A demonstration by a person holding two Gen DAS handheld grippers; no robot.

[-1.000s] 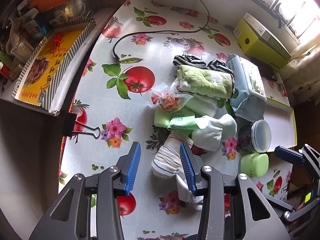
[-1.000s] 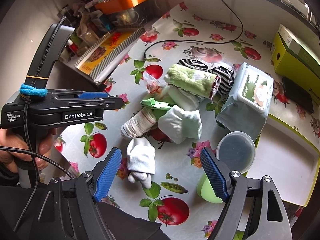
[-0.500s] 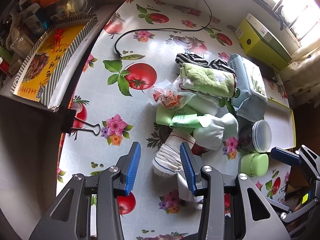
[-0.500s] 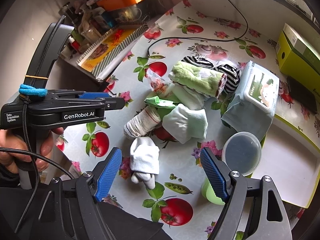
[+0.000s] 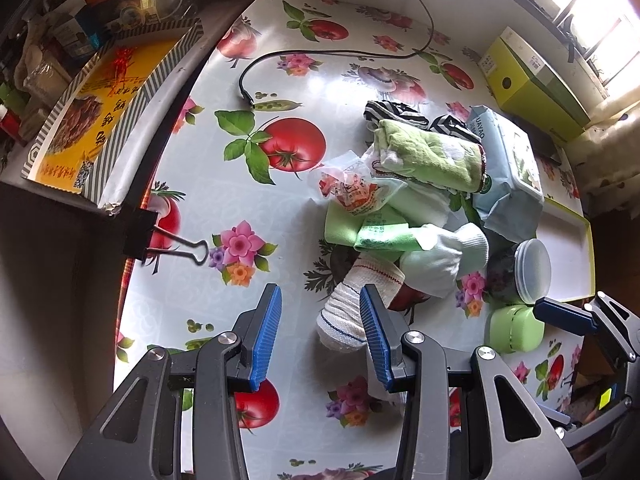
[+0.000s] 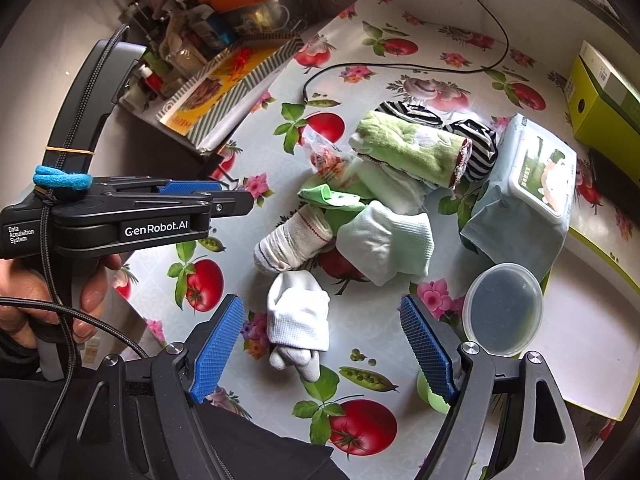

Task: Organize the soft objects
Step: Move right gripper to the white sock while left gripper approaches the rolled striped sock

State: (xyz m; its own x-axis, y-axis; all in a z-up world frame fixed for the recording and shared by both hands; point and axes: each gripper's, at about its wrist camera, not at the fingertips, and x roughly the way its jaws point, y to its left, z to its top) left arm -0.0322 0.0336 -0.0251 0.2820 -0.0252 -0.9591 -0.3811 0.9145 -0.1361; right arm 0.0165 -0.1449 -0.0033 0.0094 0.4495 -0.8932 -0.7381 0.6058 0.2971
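We held our left gripper (image 5: 320,332), jaws partly apart, beside a rolled sock (image 5: 352,308); our right gripper (image 6: 320,344) gaped wide over a white sock (image 6: 298,320).

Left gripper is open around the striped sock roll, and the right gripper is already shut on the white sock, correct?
Not quite. The right wrist view shows the right gripper open, jaws either side of the white sock. The left gripper is open at the striped sock roll, as you said.

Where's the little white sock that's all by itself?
Right wrist view: the white sock lies on the tablecloth between the open right gripper fingers, below the striped rolled sock.
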